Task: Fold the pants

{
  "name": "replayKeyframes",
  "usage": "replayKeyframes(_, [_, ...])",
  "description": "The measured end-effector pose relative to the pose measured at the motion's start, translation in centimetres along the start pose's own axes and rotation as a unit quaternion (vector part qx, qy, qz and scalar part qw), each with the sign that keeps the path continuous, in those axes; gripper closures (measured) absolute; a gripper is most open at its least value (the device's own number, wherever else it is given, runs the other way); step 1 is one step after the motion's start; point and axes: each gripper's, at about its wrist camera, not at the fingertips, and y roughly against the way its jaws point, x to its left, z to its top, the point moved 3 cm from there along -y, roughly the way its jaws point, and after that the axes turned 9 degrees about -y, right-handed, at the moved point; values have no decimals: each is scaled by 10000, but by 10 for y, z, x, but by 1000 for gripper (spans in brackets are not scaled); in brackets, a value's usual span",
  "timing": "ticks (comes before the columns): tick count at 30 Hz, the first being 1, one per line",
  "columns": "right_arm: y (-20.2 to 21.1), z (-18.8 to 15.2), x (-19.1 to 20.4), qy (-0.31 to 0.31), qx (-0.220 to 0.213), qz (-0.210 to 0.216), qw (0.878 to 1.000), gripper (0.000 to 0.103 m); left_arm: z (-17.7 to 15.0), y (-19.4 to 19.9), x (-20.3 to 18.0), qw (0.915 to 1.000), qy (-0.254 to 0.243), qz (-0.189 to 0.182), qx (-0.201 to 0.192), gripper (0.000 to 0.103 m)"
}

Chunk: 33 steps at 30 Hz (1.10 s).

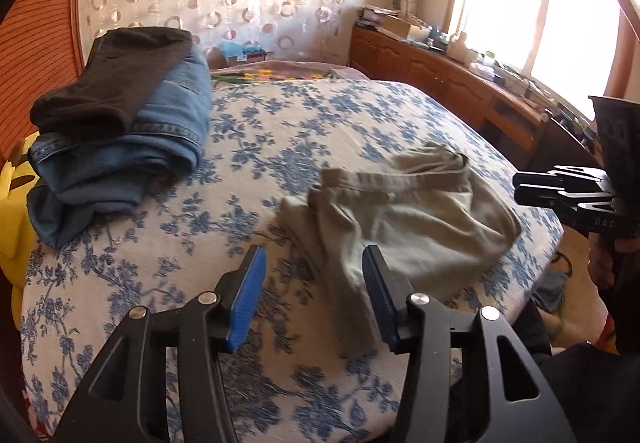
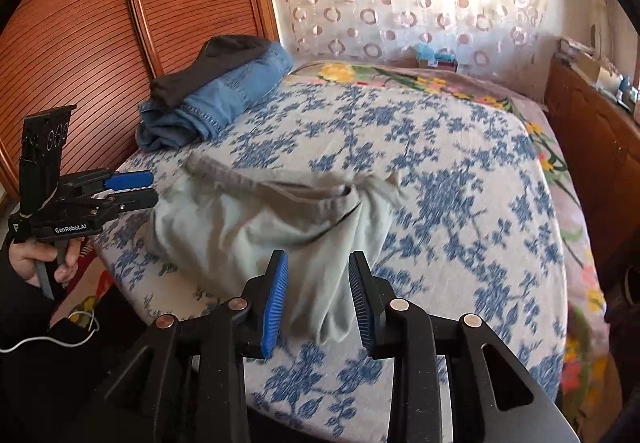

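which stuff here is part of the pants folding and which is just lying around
Part of the job:
- beige pants, rumpled on the bed
- stack of folded jeans and dark pants
- left gripper, right gripper, jaws apart, empty

Lying about:
- yellow item
- clutter on wooden cabinet

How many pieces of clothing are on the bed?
3: beige pants in the middle, blue jeans folded near the wardrobe, a black garment on top of them. More may be hidden in the stack.
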Motion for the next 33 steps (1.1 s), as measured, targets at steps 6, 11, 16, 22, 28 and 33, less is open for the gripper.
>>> replayKeyframes(6, [-14,12,8,166,-66,-61,9998,71,13,-8,10,9999,-6,142,-49,52])
replayKeyframes(11, [-39,18,7,237,18,-115,9997,70,22,-24,4,9999,-76,74,8,52])
replayKeyframes(16, [-56,21,4,221,119,-245,9994,70,26,-39,-2,9999,-151,-34,67,52])
replayKeyframes(22, [-73,27,5,311,186,-382,9986,70,28,-52,-1,9998,-116,-97,112,52])
replayKeyframes(28, [-80,34,13,526,142,-313,9980,70,34,-50,1,9998,-92,-185,-48,55])
replayKeyframes(33, [-73,38,10,482,-23,-159,9987,86,35,-55,-3,9994,-141,-323,-27,75])
